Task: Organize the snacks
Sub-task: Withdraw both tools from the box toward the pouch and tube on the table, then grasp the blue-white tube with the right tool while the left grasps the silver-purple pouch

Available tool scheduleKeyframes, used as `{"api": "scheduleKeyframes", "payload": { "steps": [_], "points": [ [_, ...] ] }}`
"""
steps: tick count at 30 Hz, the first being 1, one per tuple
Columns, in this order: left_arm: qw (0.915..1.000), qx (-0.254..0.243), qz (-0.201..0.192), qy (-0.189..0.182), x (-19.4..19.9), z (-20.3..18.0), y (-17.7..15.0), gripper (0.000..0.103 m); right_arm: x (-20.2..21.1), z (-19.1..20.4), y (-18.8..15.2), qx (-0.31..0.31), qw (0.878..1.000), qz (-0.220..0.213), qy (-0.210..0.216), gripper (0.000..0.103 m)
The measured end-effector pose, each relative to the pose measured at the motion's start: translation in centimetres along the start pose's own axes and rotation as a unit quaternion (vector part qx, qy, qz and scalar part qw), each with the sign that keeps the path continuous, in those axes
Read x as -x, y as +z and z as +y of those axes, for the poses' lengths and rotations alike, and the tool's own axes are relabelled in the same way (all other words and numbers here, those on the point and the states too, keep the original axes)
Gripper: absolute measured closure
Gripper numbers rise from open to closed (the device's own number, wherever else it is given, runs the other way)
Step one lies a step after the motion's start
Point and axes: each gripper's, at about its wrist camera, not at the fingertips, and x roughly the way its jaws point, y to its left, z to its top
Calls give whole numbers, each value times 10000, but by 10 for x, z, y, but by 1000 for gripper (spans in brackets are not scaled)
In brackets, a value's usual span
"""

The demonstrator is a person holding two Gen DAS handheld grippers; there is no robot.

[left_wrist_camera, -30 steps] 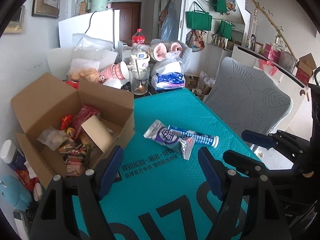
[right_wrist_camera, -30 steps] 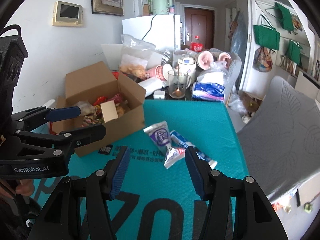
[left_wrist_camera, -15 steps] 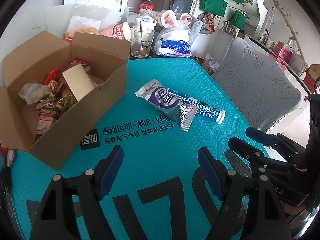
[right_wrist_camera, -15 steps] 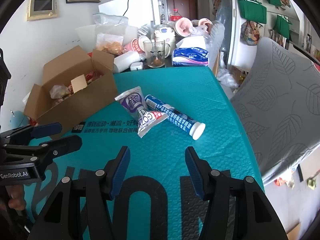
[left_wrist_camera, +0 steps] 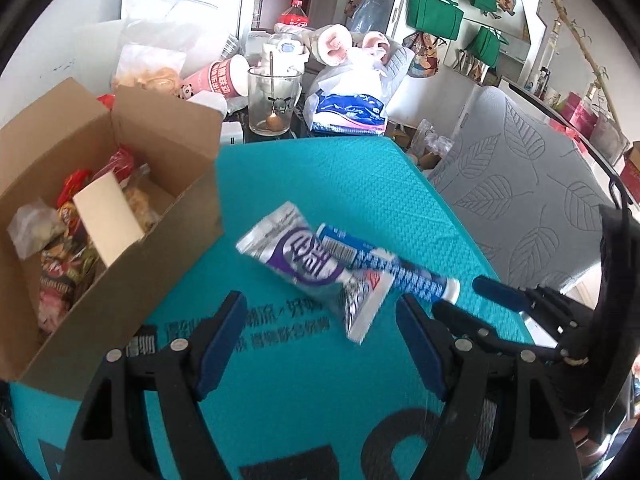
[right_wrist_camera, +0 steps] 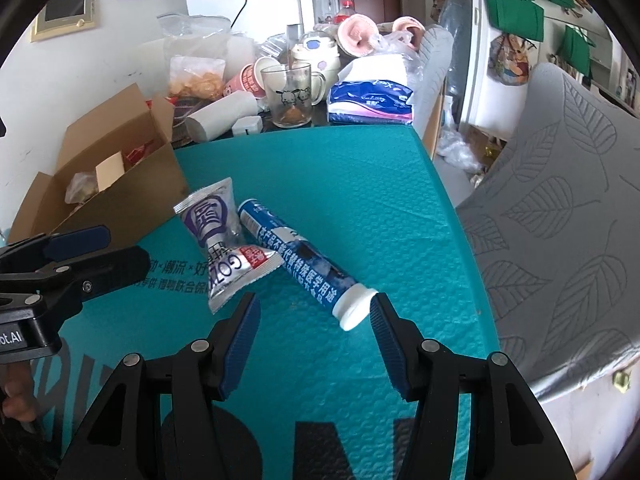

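Observation:
A silver and purple snack packet lies on the teal mat, partly over a blue tube with a white cap. An open cardboard box with several snacks inside stands at the left. My left gripper is open and empty, just short of the packet. My right gripper is open and empty, just short of the tube's cap. Each gripper shows in the other's view: the right gripper, the left gripper.
A glass mug, paper cup, tissue pack, bags and bottles crowd the table's far end. A grey leaf-pattern chair stands at the right of the teal mat.
Both grippers have moved forward and down toward the packet and tube, which now lie close in front of the fingertips. Both jaws stay open.

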Motion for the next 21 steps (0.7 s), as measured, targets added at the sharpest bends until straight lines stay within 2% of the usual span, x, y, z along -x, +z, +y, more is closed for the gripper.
{"api": "scheduleKeyframes", "payload": {
  "steps": [6,13,21],
  "points": [
    [9993,155,-10,336,-33,-3,24,27,-30,-15,9,-41,9997,229,-17,46],
    [9961,-21,368,800,-69,0,25,27,-42,-18,13,-64,9995,313,87,46],
    [9961,48,509,720,-70,12,14,27,-52,-5,7,106,9984,521,173,52]
  ]
}}
